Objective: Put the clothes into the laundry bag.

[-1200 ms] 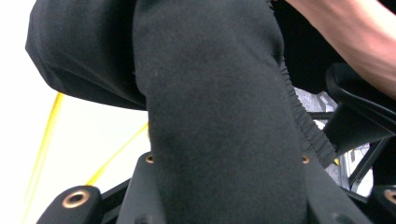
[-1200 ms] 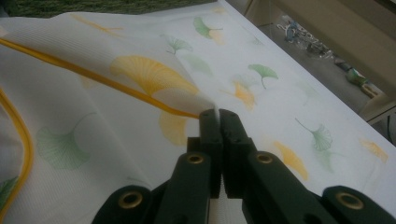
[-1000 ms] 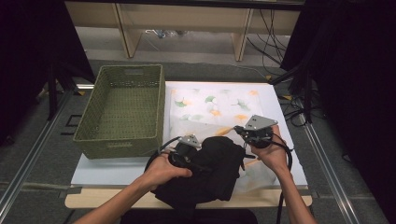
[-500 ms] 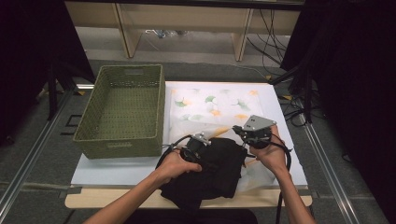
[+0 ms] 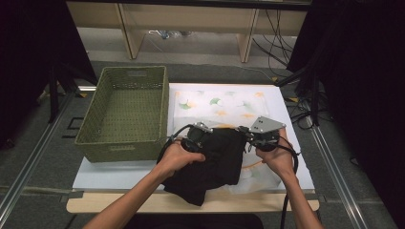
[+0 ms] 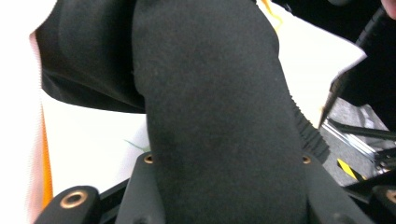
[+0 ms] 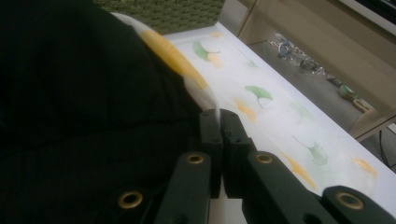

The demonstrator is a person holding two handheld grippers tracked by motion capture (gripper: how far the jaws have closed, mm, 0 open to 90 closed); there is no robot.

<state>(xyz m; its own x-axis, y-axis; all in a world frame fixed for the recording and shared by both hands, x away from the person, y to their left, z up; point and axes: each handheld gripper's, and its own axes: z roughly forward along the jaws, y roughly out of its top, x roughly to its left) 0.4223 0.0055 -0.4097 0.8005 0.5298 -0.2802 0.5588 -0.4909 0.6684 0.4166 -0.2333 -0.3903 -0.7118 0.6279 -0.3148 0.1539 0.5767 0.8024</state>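
Bare forearms, no sleeves. Left gripper point(image 5: 198, 136) black with looping black cable; right gripper point(image 5: 258, 136) black, grey three-cornered plate, brass-ringed screws.

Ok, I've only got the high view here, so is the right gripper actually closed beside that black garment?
Observer: Yes. In the right gripper view the right gripper has its jaws pressed together, and the black garment lies against one side of them.
Operator: Is anything caught in them?
Observer: A thin white edge, seemingly of the leaf-print cloth, stands right at the jaw tips. I cannot tell whether it is pinched.
Operator: And the left one?
Observer: In the left gripper view a thick fold of the garment lies over the left gripper and hides its jaw tips.
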